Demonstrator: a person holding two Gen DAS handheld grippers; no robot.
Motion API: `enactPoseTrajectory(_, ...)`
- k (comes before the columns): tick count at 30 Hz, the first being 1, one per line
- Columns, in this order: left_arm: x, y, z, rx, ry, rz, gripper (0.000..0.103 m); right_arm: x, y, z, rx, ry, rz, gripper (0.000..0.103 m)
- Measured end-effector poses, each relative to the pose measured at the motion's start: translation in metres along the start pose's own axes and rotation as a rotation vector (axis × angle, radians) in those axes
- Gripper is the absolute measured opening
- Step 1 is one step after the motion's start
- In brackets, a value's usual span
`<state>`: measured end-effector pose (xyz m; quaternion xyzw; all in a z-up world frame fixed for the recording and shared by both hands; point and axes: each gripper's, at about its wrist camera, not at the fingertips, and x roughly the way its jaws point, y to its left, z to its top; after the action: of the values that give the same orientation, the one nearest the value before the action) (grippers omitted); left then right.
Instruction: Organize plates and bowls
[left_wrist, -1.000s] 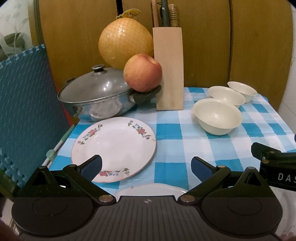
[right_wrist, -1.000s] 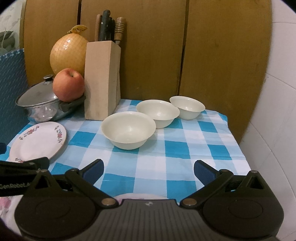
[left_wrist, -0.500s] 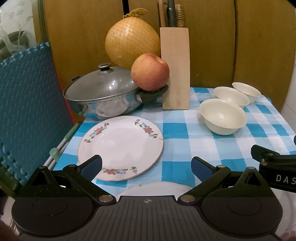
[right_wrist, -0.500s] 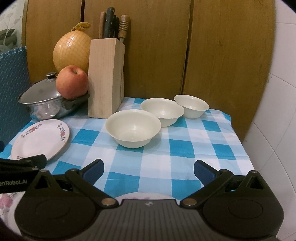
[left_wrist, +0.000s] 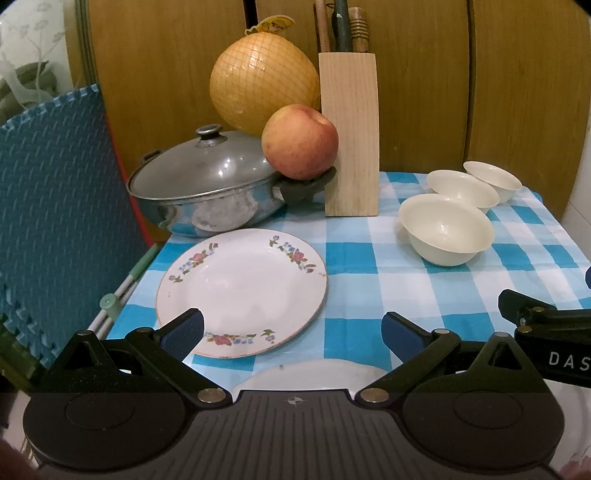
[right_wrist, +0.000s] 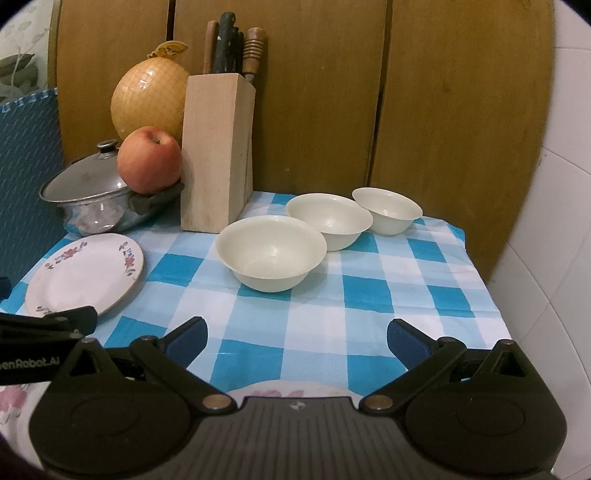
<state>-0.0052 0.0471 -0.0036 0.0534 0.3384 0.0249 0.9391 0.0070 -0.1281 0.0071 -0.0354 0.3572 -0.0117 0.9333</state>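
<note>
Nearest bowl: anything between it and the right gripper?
Nothing visible. The right gripper is open and empty, and only bare checked tablecloth lies between its fingers and the nearest bowl. The knife block stands behind and left of the bowl, off the path. The middle bowl sits close behind it.

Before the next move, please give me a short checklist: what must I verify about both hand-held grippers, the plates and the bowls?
1. Left hand-held gripper open, holding nothing: ok.
2. Right hand-held gripper open, holding nothing: ok.
3. Flowered plate flat on the tablecloth, nothing on it: ok.
4. Three bowls upright and empty, nearest bowl, middle bowl, far bowl: ok.
5. Bowls already stacked: not ok, they stand side by side.
6. Near plate under the left hand-held gripper, fully visible: cannot tell, mostly hidden.
</note>
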Motion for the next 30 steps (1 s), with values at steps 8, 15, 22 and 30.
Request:
enactPoseTrajectory(8,0.000,-0.002,-0.001,0.003,0.002,0.007,0.103,0.000,0.003,-0.001,-0.006,0.005,0.014,0.099)
enactPoseTrajectory(15,-0.002,0.002,-0.005,0.007,0.010,0.017,0.103,0.000,0.007,-0.003,-0.010,0.027,0.047,0.099)
enactPoseTrajectory(22,-0.003,0.007,-0.010,-0.001,0.024,0.038,0.103,0.000,0.015,-0.005,-0.031,0.032,0.066,0.099)
enactPoseTrajectory(30,-0.004,0.015,-0.014,-0.002,0.035,0.056,0.103,0.001,0.024,-0.007,-0.046,0.046,0.093,0.099)
